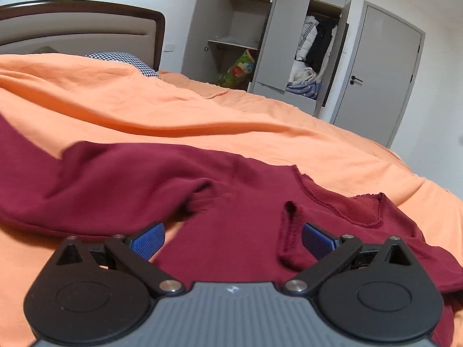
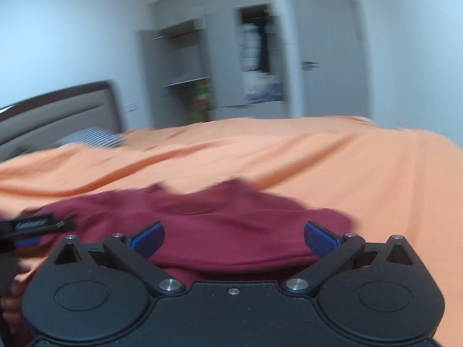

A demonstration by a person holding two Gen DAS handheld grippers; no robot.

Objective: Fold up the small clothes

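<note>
Now the soft dark red shirt (image 1: 202,190) lies crumpled on the orange bed sheet (image 1: 144,107). Left gripper (image 1: 233,238) and right gripper (image 2: 234,238) both hang wide open over it, holding nothing. Best to grab two edges and pull it flat first.

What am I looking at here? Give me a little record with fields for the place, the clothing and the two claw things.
Place: bedroom, bed with orange sheet
Clothing: dark red garment, spread rumpled on the sheet
Left gripper: open, over the garment, holding nothing
Right gripper: open, over the garment, view blurred
Background: wardrobe with doors open, closed door
</note>
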